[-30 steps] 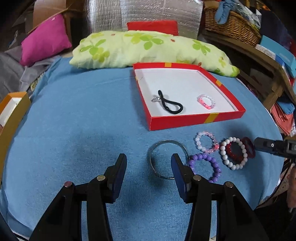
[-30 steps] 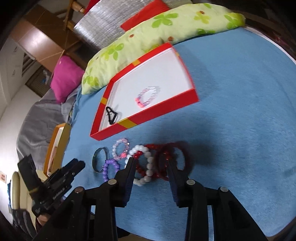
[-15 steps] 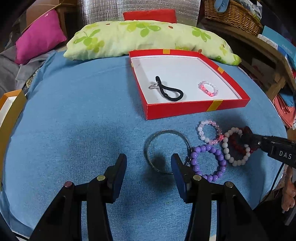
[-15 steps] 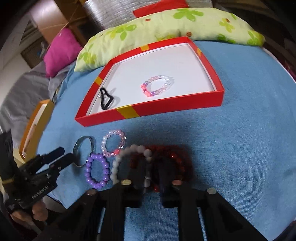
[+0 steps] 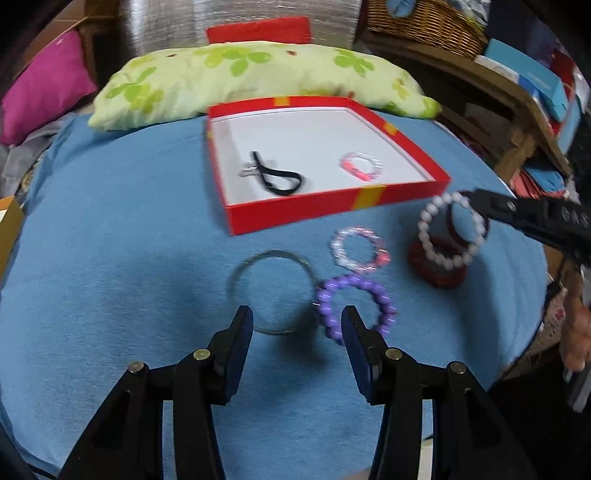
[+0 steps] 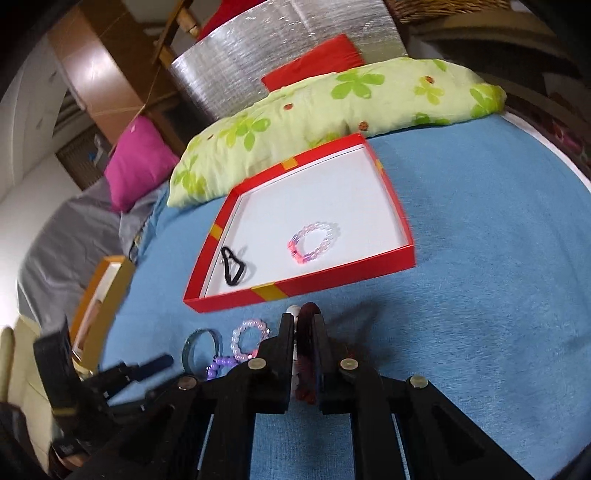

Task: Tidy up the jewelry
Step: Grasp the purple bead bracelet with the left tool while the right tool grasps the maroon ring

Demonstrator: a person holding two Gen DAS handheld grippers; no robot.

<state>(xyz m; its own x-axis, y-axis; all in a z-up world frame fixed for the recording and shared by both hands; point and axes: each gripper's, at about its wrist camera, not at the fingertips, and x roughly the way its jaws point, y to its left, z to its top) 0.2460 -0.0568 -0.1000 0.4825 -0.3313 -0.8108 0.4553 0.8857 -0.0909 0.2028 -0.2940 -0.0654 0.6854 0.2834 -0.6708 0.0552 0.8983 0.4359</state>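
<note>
A red box (image 5: 332, 206) with a white floor holds a black hair tie (image 5: 277, 177) and a pink bead bracelet (image 5: 360, 166). My right gripper (image 6: 303, 325) is shut on a white pearl bracelet (image 5: 448, 229) and a dark red bracelet (image 6: 308, 314), lifted off the blue cloth near the box's front right corner. Another dark red bracelet (image 5: 437, 271) lies beneath them. My left gripper (image 5: 297, 332) is open and empty above a silver bangle (image 5: 271, 291). A purple bead bracelet (image 5: 354, 306) and a pale pink bead bracelet (image 5: 360, 249) lie beside it.
A green flowered pillow (image 5: 255, 81) lies behind the box. A magenta cushion (image 5: 40, 96) and an orange box (image 6: 99, 295) are at the left. A wooden shelf with a wicker basket (image 5: 424, 22) stands at the right. The blue cloth's edge (image 5: 532, 332) drops off at the right.
My right gripper has closed on the white pearl and dark red bracelets and lifted them off the cloth. My left gripper has moved slightly forward over the silver bangle.
</note>
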